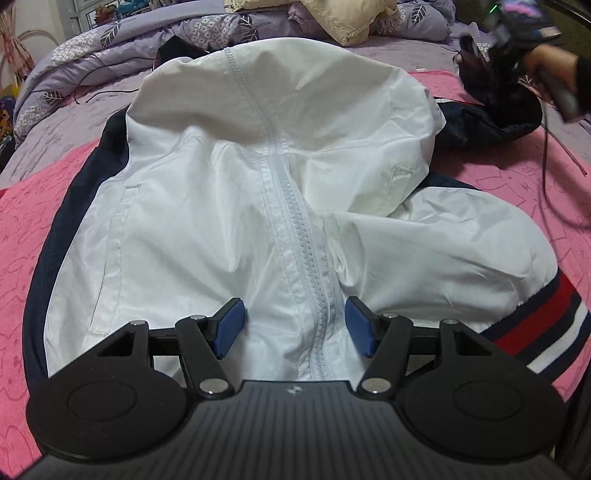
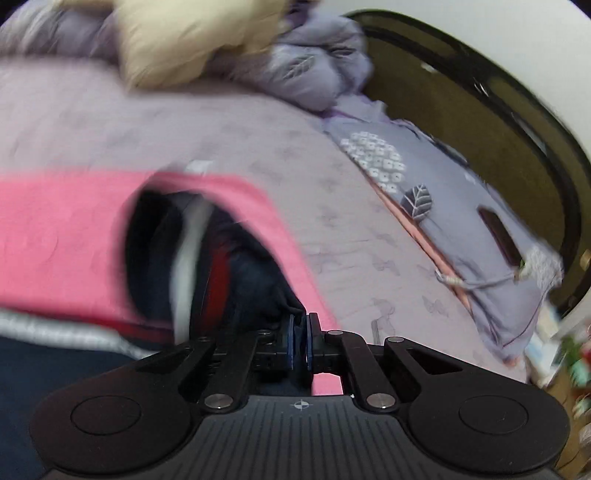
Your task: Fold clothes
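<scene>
On pink blanket (image 1: 29, 229), white jacket (image 1: 207, 221); right gripper (image 2: 300, 341) clamping its navy sleeve (image 2: 255, 280)

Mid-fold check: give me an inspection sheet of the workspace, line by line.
Surface: pink blanket over a purple sheet.
Job's things: white jacket lying zipped, navy trim, one striped cuff near; other sleeve lifted.
Clutter: cream garment, bunched purple quilt.
Grippers: left gripper open above the zipper; right gripper shut on the sleeve.
Cables: thin dark cord on the sheet; cable trailing from the right gripper.
Surroundings: dark-framed wall, blurred.
</scene>
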